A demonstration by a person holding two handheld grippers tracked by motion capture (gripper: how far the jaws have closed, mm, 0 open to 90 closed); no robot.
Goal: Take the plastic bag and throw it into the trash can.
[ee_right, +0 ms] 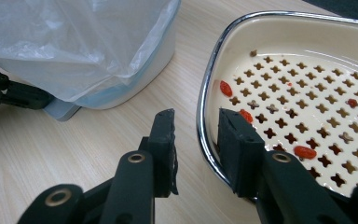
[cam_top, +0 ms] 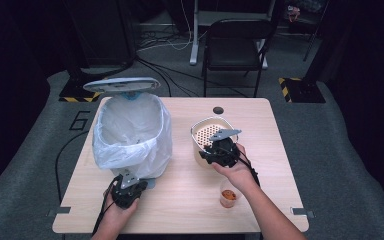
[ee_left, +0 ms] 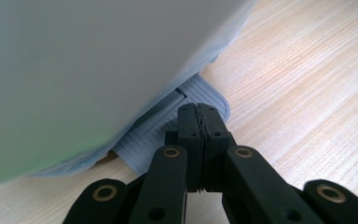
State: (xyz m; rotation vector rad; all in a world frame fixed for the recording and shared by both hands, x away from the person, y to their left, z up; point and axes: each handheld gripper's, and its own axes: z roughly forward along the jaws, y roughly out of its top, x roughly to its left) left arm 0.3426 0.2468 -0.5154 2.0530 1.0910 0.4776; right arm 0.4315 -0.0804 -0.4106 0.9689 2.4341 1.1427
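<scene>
A white pedal bin (cam_top: 130, 132) lined with a clear bag stands on the left of the table, its lid (cam_top: 121, 84) raised. My left gripper (cam_top: 128, 187) is at the bin's foot, jaws shut together. In the left gripper view its tips (ee_left: 199, 112) rest on the grey ribbed pedal (ee_left: 168, 135). A cream strainer basket (cam_top: 202, 131) with a chrome rim (ee_right: 205, 102) sits right of the bin and holds a few red berries (ee_right: 225, 87). My right gripper (ee_right: 193, 119) straddles the near rim, one jaw outside and one inside, with a gap left on the outer side.
A small clear cup (cam_top: 228, 196) with orange contents stands on the wooden table (cam_top: 180, 210) beside the right forearm. A dark folding chair (cam_top: 235, 45) is behind the table. A small dark disc (cam_top: 218, 110) lies near the far edge.
</scene>
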